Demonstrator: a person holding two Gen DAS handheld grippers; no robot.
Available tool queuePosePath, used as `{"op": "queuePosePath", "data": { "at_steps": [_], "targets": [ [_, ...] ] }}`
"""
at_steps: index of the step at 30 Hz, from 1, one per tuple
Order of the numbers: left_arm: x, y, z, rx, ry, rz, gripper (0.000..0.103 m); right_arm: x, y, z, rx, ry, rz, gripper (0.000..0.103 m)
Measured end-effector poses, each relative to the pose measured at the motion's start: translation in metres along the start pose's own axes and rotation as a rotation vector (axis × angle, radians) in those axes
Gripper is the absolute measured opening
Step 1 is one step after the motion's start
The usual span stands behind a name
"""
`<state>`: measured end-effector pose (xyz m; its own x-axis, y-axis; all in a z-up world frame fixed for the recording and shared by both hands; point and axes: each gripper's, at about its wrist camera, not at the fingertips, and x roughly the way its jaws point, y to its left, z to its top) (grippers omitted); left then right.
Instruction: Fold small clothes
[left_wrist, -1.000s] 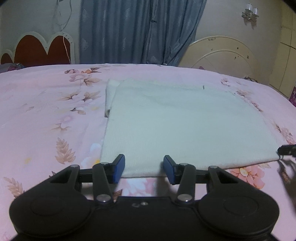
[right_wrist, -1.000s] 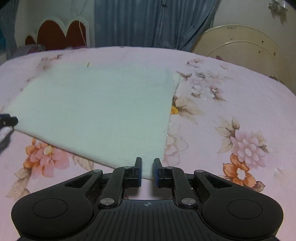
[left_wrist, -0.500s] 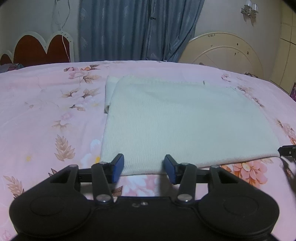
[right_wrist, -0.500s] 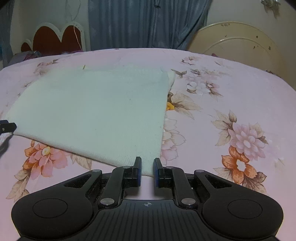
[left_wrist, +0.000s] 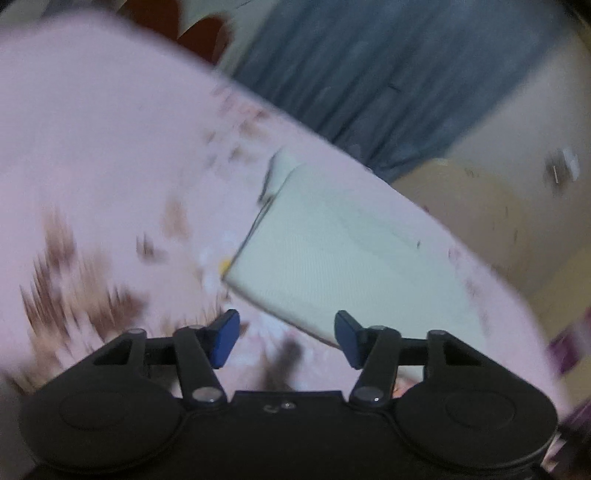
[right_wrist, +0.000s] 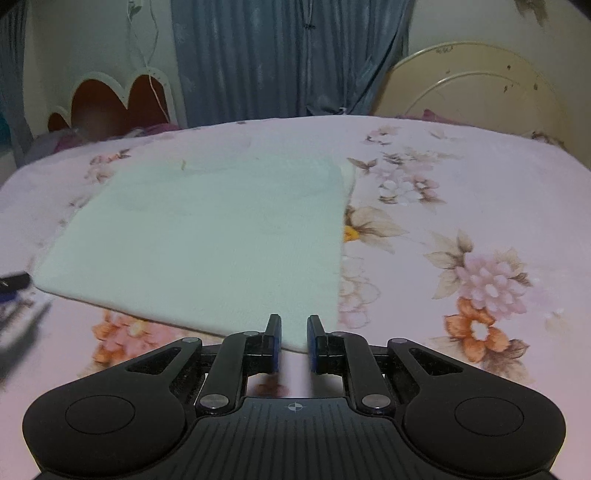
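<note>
A pale green folded cloth (right_wrist: 207, 236) lies flat on the pink flowered bedspread (right_wrist: 461, 184). My right gripper (right_wrist: 294, 341) sits at the cloth's near right corner. Its jaws stand a narrow gap apart, with the corner's tip between the pads. My left gripper (left_wrist: 286, 339) is rolled to one side, and its view is blurred. Its jaws are opening, and nothing is pressed between them. The cloth's (left_wrist: 343, 266) near edge runs slantwise just beyond its blue pads (left_wrist: 225, 339), with the near left corner ahead of the left pad. A dark finger of the left gripper (right_wrist: 14, 280) shows at the right wrist view's left edge.
Blue curtains (right_wrist: 288, 59) hang behind the bed. A red scalloped headboard (right_wrist: 110, 99) stands at the back left and a cream round one (right_wrist: 472, 88) at the back right. Bare bedspread stretches right of the cloth.
The left wrist view has rolled sharply and blurred. The left gripper shifted toward the cloth's near left corner and its jaws widened. The right gripper kept its narrow gap at the near right corner.
</note>
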<state>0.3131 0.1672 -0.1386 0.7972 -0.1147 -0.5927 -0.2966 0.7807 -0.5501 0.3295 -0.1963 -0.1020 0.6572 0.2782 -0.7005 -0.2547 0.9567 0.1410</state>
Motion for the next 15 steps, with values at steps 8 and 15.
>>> {"op": "queuePosePath", "data": {
  "at_steps": [8, 15],
  "targets": [
    [0.036, 0.022, 0.010, -0.278, -0.049, -0.108, 0.047, 0.022, 0.027, 0.034, 0.038, -0.036, 0.099, 0.012],
    [0.059, 0.019, 0.015, -0.292, -0.088, -0.120, 0.029, 0.080, 0.069, 0.073, -0.009, -0.011, 0.142, 0.012]
  ]
}}
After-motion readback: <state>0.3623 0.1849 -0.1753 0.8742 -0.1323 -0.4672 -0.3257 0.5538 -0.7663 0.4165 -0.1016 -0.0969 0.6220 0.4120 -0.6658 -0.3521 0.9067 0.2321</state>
